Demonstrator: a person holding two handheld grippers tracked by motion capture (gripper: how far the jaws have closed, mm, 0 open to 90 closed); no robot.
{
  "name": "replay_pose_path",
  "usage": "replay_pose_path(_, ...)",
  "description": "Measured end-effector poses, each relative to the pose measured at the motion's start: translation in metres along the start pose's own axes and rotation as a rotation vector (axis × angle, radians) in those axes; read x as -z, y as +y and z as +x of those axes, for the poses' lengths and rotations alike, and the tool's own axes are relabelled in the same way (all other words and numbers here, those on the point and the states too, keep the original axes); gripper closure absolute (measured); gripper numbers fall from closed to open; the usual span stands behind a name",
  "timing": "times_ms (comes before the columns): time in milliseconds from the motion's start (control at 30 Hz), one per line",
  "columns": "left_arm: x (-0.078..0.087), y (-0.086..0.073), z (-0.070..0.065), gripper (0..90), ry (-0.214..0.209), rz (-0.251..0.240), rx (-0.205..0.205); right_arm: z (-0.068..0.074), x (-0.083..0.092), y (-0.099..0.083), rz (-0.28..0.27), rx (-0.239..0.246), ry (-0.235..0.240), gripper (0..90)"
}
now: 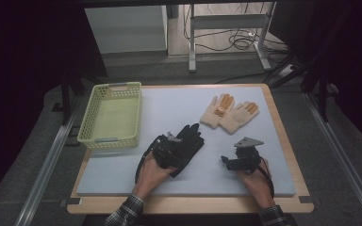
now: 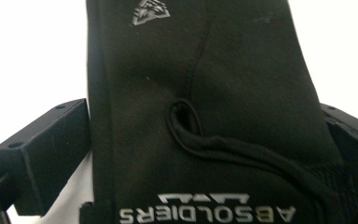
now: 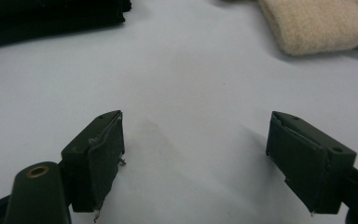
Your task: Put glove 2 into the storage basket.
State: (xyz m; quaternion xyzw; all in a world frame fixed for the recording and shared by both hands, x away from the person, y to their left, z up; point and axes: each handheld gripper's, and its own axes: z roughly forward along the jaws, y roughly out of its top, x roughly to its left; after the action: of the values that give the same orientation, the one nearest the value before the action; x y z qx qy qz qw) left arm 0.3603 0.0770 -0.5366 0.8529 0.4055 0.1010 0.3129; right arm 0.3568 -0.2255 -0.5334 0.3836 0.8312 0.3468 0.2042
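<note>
A dim room with dark surroundings; a wooden bench (image 1: 283,141) carries a pale blue-grey mat (image 1: 169,113) that covers most of its top. Behind the bench stand metal frame legs with loose cables on the floor.

Left tool (image 1: 169,147): held in the person's left hand (image 1: 152,173) near the middle front of the mat, over the cuff end of a black glove (image 1: 188,141). In the left gripper view the black glove (image 2: 205,102) lies between the two jaws and spans the whole gap from one to the other; its printed lettering sits at the bottom edge and a small emblem at the top. The jaws stand wide apart with the cloth between them; whether their pads press on the cloth cannot be told. The glove lies flat on the mat, fingers pointing away from the person and slightly to the right.

Right tool (image 1: 226,162): held in the person's right hand (image 1: 254,181) at the right front of the mat, well apart from the black glove. In the right gripper view its jaws stand wide open over bare mat with nothing between them.

Beyond the right tool, toward the far right of the mat, a pair of cream gloves (image 1: 228,113) lies side by side and touching, with orange fingertips. One cream cuff (image 3: 317,28) shows at the top of the right gripper view.

A pale green perforated basket (image 1: 94,136) stands at the far left edge of the bench.
</note>
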Motion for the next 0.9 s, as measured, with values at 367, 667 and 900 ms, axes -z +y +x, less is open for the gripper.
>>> replay_pose_path(367, 0.011, 0.001, 0.006, 30.8, 0.021, 0.008, 0.022, 0.000, 0.000, 0.000, 0.001, 0.001, -0.001, 18.7)
replay_pose_path(667, 0.015, 0.000, 0.002, 69.0, 0.015, -0.002, -0.026, 0.000, 0.000, 0.000, 0.000, 0.002, -0.003, 18.6)
replay_pose_path(900, 0.022, 0.004, 0.004, 72.3, -0.002, -0.011, -0.023, 0.000, 0.000, 0.000, 0.000, 0.002, -0.002, 18.7)
